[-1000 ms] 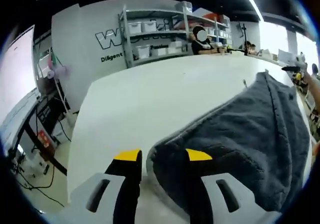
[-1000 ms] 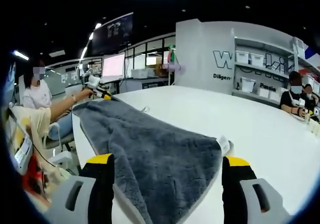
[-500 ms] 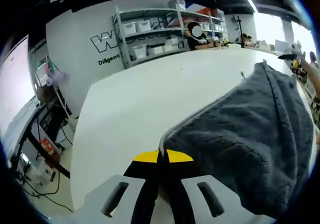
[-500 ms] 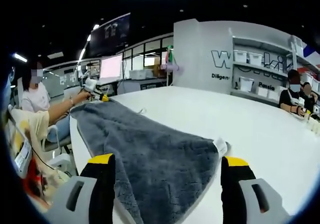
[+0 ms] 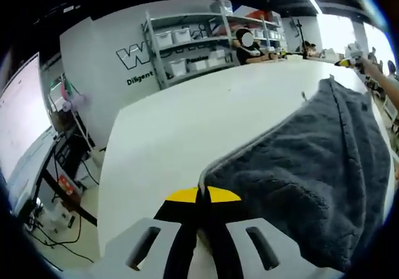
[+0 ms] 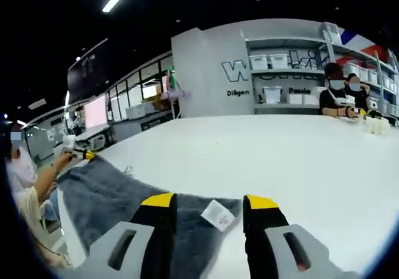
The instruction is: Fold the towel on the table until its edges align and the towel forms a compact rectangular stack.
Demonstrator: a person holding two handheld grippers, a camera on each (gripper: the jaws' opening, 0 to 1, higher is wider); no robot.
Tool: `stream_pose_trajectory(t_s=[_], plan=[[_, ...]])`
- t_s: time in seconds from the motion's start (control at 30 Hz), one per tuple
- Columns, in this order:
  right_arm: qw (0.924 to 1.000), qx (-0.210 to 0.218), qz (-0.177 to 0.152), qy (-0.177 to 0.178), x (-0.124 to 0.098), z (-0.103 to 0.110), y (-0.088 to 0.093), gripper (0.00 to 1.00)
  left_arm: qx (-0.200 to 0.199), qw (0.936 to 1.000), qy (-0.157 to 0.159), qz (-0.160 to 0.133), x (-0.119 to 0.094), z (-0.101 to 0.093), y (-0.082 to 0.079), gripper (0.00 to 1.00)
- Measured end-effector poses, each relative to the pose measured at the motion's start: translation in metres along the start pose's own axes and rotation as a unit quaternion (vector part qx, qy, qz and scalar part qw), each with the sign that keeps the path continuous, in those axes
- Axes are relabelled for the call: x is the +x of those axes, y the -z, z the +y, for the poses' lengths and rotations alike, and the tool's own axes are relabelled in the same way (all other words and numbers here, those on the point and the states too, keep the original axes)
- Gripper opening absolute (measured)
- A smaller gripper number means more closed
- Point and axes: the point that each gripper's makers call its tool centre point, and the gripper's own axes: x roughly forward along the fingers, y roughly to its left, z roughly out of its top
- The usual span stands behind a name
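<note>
In the left gripper view, the left gripper (image 5: 202,195) is clenched on the near corner of the grey towel (image 5: 312,167), which spreads ahead and to its right over the white table (image 5: 187,123). In the right gripper view, the right gripper (image 6: 210,202) is released, its jaws astride the towel's (image 6: 112,195) corner and white label (image 6: 217,215).

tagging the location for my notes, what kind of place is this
Likely a lab or workshop office: metal shelving stacked with storage bins against a lettered wall, computer monitors, and a big white table holding a grey towel.
</note>
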Motion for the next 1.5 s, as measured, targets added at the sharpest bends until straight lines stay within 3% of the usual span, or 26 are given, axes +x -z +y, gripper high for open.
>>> stream_pose_trajectory(t_s=[0.07, 0.17, 0.33, 0.57, 0.77, 0.8, 0.87, 0.9, 1.07, 1.2, 1.5], plan=[[0.9994, 0.011, 0.015, 0.030, 0.013, -0.021, 0.001, 0.36, 0.000, 1.0000, -0.001, 0.003, 0.000, 0.002, 0.001, 0.02], [0.9980, 0.024, 0.040, 0.043, 0.030, -0.039, 0.006, 0.32, 0.002, 1.0000, -0.003, 0.009, 0.001, 0.004, 0.001, 0.02], [0.9919, 0.050, 0.089, 0.076, 0.055, -0.067, 0.028, 0.28, 0.014, 0.9998, -0.007, 0.013, -0.001, 0.000, -0.003, 0.02], [0.9885, 0.060, 0.129, 0.052, 0.078, -0.056, 0.050, 0.28, 0.039, 0.9989, -0.007, 0.024, -0.001, -0.004, -0.004, 0.02], [0.9875, 0.066, 0.140, 0.032, 0.085, -0.048, 0.053, 0.12, 0.035, 0.9990, -0.006, 0.027, -0.002, -0.004, -0.002, 0.02], [0.9873, 0.046, 0.149, 0.031, 0.081, -0.042, 0.059, 0.06, 0.035, 0.9990, -0.006, 0.027, -0.002, -0.005, -0.002, 0.02], [0.9881, 0.009, 0.150, 0.030, 0.081, -0.042, 0.059, 0.03, 0.034, 0.9990, -0.008, 0.027, -0.002, -0.003, -0.003, 0.02], [0.9881, 0.014, 0.150, 0.029, 0.081, -0.040, 0.060, 0.03, 0.033, 0.9990, -0.010, 0.027, -0.002, -0.002, -0.003, 0.02], [0.9905, -0.036, 0.129, 0.032, 0.075, -0.034, 0.052, 0.01, 0.043, 0.9983, -0.025, 0.031, -0.002, 0.006, -0.004, 0.02], [0.9880, -0.096, 0.112, 0.046, 0.072, -0.038, 0.035, 0.01, 0.045, 0.9985, -0.028, 0.013, -0.006, 0.009, -0.014, 0.02], [0.9833, -0.145, 0.071, 0.084, 0.066, -0.044, -0.008, 0.01, 0.047, 0.9980, -0.043, 0.002, -0.008, 0.021, -0.034, 0.02]])
